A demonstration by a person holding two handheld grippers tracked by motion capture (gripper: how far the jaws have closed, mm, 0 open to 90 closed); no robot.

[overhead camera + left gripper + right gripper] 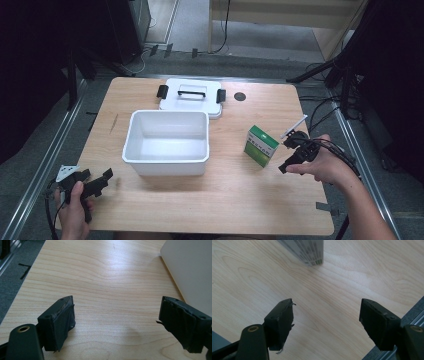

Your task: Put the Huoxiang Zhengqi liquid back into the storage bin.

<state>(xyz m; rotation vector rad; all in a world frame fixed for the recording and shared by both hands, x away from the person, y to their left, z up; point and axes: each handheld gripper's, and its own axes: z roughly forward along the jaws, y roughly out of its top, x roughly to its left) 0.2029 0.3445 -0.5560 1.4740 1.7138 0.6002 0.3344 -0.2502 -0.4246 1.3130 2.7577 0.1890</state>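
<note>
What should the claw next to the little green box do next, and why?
Probably ease the right claw toward the small green-and-white cardboard box until its open jaws straddle it. The box stands untouched just ahead of the claw, and the white plastic tub beside it sits open and empty.

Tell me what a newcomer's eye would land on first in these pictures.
The white open box at the middle of the wooden table, with its white lid with a black handle lying flat behind it. Next, the small green-and-white carton standing to the box's right, close to the right gripper, whose jaws stand apart with nothing between them. The left gripper sits at the near left edge.
</note>
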